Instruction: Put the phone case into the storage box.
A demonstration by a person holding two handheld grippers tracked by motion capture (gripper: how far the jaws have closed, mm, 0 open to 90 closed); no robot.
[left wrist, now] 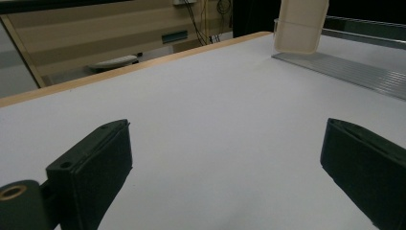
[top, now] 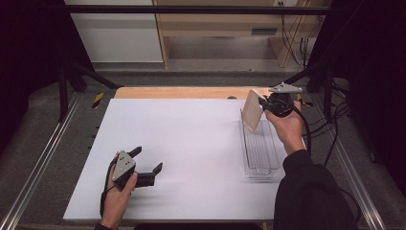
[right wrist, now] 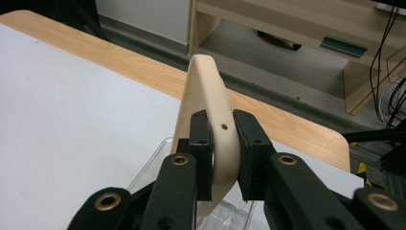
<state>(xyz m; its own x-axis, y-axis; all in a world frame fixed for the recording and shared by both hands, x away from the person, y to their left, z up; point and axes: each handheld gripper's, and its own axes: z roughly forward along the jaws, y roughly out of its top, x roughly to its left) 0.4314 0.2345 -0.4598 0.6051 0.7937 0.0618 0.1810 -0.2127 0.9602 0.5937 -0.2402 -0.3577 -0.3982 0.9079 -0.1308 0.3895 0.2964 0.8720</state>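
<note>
A pale wooden lid (top: 252, 110) hangs tilted above the far end of a clear plastic tray (top: 261, 168) at the right of the white table. My right gripper (top: 265, 103) is shut on the lid's edge. In the right gripper view the two black jaws pinch the curved lid (right wrist: 207, 86) from both sides, with the tray's clear rim (right wrist: 158, 160) below. My left gripper (top: 146, 160) rests low at the table's front left, open, nothing between its jaws. In the left gripper view the lid (left wrist: 300, 26) and tray (left wrist: 354, 72) show far off at upper right.
The white table top (top: 182, 143) has a wooden strip (top: 182, 92) along its far edge. Metal rails (top: 43, 153) run along both sides. A wooden shelf unit (top: 230, 24) and cables (top: 297, 38) stand beyond the table.
</note>
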